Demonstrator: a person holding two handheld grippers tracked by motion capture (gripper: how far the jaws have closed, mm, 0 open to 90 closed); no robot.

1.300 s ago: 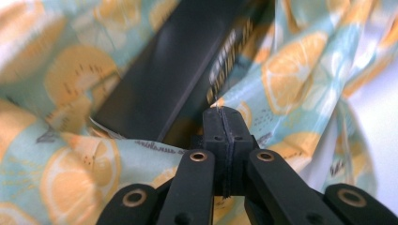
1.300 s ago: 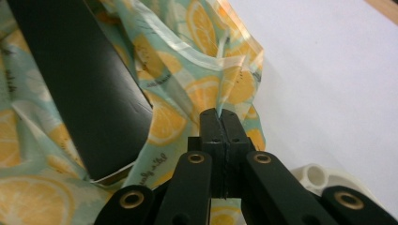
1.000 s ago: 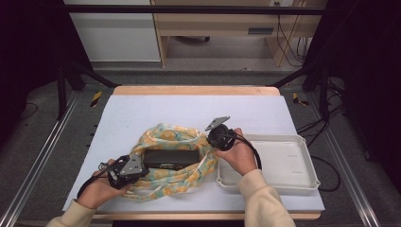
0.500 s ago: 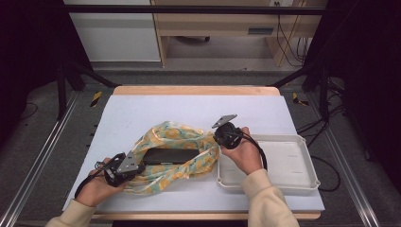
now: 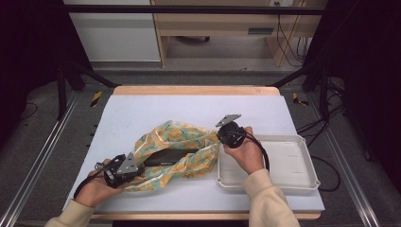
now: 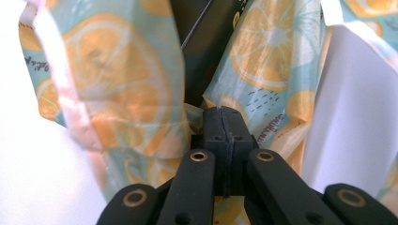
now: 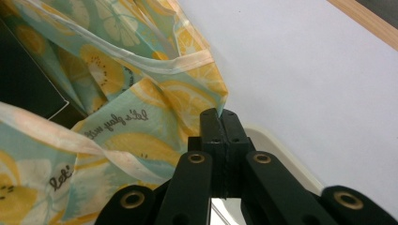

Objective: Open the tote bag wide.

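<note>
1. Both grippers are clamped on the bag [image 5: 177, 149]: the left gripper [image 5: 136, 169] has its jaws pressed fully together on the cloth at the bag's 7 o'clock end, the right gripper [image 5: 222, 135] likewise at the 3 o'clock end.
2. The bag is spread at mid-table [image 5: 142, 109], its mouth pulled wide, with a black box [image 5: 170, 156] lying inside.
3. A slip is judged possible: thin cloth is pinched only at the jaw tips, so a hard pull could free it.
4. The box could be tipped out if one end is lifted higher.
5. The tray [image 5: 302, 170] edge, just under the right gripper, could be snagged.
6. The left hand [image 5: 97, 187] is held low and flat; the right hand [image 5: 246, 153] is raised, wrist over the tray.
</note>
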